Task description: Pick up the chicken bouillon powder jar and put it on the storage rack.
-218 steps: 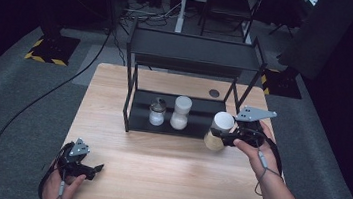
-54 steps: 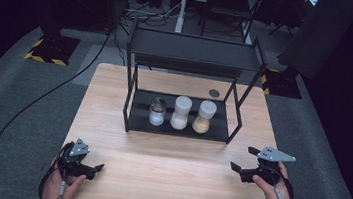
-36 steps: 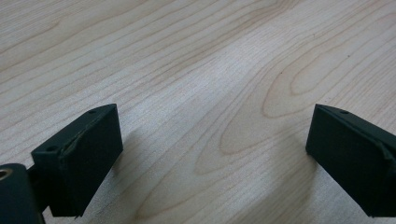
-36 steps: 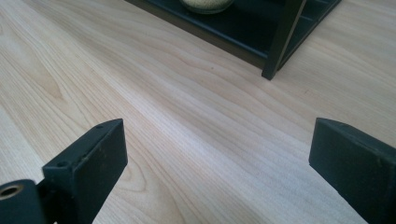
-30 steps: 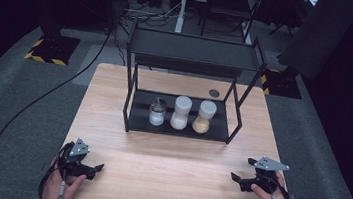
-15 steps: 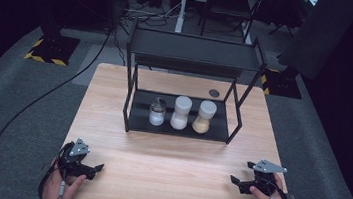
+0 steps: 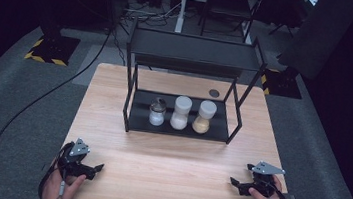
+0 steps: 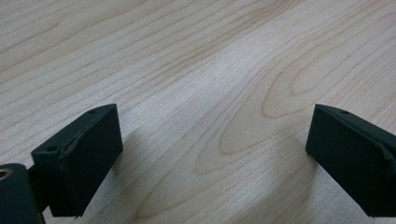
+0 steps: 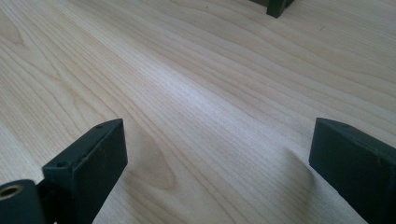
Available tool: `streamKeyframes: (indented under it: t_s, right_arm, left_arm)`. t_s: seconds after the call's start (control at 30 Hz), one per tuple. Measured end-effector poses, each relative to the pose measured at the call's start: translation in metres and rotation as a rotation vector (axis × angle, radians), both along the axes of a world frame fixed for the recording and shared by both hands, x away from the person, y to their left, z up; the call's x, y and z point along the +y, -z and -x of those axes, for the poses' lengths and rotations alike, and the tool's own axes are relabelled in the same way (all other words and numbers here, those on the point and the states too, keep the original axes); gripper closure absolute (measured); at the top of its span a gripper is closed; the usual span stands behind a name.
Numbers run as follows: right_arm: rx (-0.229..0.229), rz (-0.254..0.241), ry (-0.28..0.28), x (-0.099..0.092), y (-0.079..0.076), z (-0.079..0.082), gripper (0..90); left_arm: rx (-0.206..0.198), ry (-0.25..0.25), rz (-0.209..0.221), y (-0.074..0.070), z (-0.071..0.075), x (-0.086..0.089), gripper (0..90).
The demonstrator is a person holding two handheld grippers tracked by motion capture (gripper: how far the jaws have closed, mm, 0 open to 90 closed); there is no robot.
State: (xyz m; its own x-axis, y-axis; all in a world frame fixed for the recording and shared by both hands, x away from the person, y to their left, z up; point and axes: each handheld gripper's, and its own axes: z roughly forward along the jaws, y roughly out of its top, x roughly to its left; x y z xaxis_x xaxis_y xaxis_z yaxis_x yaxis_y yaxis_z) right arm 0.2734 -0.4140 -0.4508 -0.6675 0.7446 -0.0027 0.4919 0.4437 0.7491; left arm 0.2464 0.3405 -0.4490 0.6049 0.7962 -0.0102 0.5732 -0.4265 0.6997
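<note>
High view: the left claw [image 7: 96, 168] rests at the near left corner of the wooden worktop [image 7: 168, 154], held in the person's left hand [image 7: 66, 185], and the right claw [image 7: 233, 183] sits at the near right corner in the right hand [image 7: 266, 198]. Both point inward, toward each other, and lie well apart from the black rack [image 7: 186, 88] that stands at the middle of the worktop.

On the rack's lower shelf three jars stand upright in a row — a small clear jar with a dark lid [image 7: 157, 112] on the left, a taller white-lidded jar of white powder [image 7: 180, 113] in the middle, and a white-lidded jar of tan powder [image 7: 204, 117] on the right, just beside its neighbour. The tan jar is the nearest of the three to the right claw, yet far from it.

In the left gripper view the left claw's jaws stand wide apart, with bare wood grain between them. The right gripper view has the right claw's jaws spread just as wide — nothing held — and a foot of the rack shows at the top edge.
</note>
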Motion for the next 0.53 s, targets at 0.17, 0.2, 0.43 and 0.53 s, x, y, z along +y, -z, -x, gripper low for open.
streamKeyframes:
  t_s: [0.17,0.2,0.43,0.53]
  right_arm:
    - [0.019,0.032,0.000,0.0034,-0.0025,-0.0026,3.4]
    - [0.021,0.033,0.004,0.0038,-0.0026,-0.0025,2.7]
    - [0.023,0.034,0.013,0.0050,-0.0027,-0.0021,1.9]
    - [0.026,0.033,0.010,0.0046,-0.0027,-0.0028,1.6]
  left_arm:
    - [-0.001,0.000,0.001,0.0002,0.0001,0.0001,3.2]
    - [0.001,-0.002,0.000,-0.0001,0.0001,-0.0002,3.2]
    - [0.000,-0.001,-0.001,-0.0001,0.0001,-0.0002,3.2]
    - [0.000,0.000,0.001,0.0001,0.0000,0.0001,3.2]
